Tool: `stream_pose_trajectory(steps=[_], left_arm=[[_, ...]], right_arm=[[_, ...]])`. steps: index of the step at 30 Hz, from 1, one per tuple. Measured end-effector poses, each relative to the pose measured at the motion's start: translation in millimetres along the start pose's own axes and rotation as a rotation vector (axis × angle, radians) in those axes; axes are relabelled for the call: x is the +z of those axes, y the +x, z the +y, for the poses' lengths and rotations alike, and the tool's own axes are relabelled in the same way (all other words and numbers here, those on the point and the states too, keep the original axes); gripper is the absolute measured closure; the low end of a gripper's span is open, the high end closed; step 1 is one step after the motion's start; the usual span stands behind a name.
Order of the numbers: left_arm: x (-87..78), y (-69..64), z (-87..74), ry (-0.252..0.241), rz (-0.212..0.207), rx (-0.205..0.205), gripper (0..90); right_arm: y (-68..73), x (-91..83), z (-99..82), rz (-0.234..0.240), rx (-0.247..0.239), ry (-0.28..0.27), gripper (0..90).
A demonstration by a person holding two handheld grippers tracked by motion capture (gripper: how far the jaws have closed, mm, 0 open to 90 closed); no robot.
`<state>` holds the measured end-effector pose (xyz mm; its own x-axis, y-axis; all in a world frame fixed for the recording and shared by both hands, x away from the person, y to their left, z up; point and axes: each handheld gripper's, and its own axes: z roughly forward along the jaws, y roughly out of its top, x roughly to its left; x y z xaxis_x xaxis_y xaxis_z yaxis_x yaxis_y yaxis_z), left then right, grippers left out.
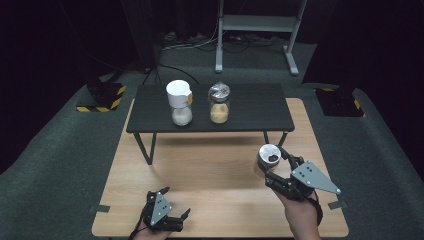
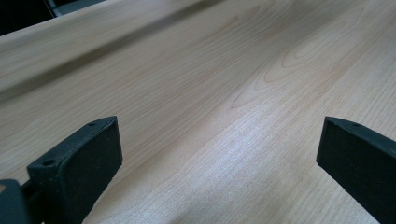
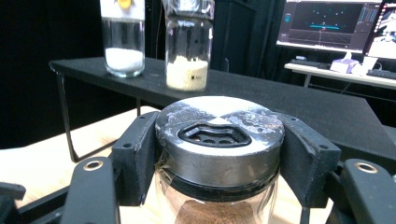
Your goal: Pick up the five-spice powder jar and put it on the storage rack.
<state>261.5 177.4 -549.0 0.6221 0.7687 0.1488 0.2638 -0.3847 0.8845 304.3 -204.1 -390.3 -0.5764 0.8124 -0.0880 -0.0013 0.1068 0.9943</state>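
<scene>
My right gripper [image 1: 272, 165] is shut on a glass shaker jar [image 1: 268, 156] with a silver lid and brown powder inside, held at the right of the wooden table [image 1: 210, 165]. In the right gripper view its black jaws clamp the jar [image 3: 219, 140] just under the lid, on both sides. My left gripper [image 1: 172, 202] rests low at the table's front left, jaws wide apart. In the left gripper view its two pads [image 2: 88, 158] frame bare wood with nothing between them.
A low black shelf [image 1: 250, 112] stands at the back of the table. On it are a white-lidded jar [image 1: 180, 102] with white powder and a silver-lidded jar [image 1: 219, 104] with pale grains. Grey carpet and a metal stand lie beyond.
</scene>
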Motion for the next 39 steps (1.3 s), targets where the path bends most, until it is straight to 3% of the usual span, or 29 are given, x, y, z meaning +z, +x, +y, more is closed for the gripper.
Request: stream_pose_trajectory(steps=[13, 26, 39], left_arm=[[-0.7, -0.2, -0.3, -0.007, -0.004, 0.005, 0.5], [-0.3, -0.4, -0.1, -0.004, -0.008, 0.007, 0.5], [-0.8, -0.8, -0.3, -0.008, -0.010, 0.014, 0.5]], right_arm=[[3.0, 8.2, 12.5, 0.014, 0.005, -0.013, 34.5], [-3.1, 7.5, 26.4, 0.008, 0.015, -0.050, 34.5], [-2.1, 17.0, 42.5, 0.016, -0.005, -0.072, 34.5]])
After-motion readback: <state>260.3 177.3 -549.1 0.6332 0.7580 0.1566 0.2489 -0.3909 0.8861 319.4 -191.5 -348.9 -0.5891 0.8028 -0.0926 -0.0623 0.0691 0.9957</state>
